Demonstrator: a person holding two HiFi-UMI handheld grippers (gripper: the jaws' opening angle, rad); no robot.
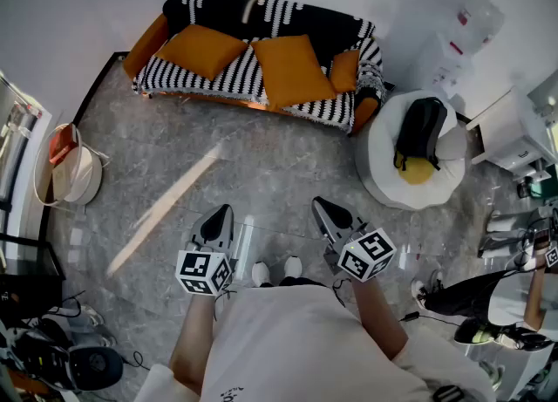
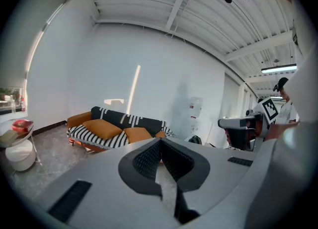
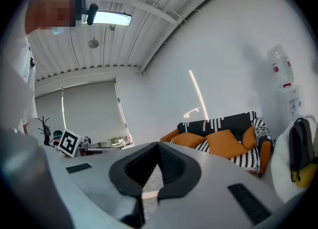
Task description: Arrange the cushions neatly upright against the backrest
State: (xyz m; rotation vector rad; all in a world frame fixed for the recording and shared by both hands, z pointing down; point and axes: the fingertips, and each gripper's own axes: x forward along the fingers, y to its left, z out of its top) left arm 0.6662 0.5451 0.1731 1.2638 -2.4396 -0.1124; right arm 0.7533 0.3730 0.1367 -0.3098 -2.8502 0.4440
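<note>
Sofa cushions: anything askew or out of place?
Yes. The left orange fabric cushion and the middle orange cushion lie flat, skewed, on the black-and-white striped sofa, not upright against its backrest. The small orange cushion sits by one armrest.

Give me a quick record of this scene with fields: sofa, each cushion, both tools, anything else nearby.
sofa: black and white stripes, by the wall
left cushion: orange, lying on the seat
middle cushion: orange, lying on the seat
small cushion: orange, at the right armrest
left tool: shut, empty, away from sofa
right tool: shut, empty
backpack: black, on white beanbag
</note>
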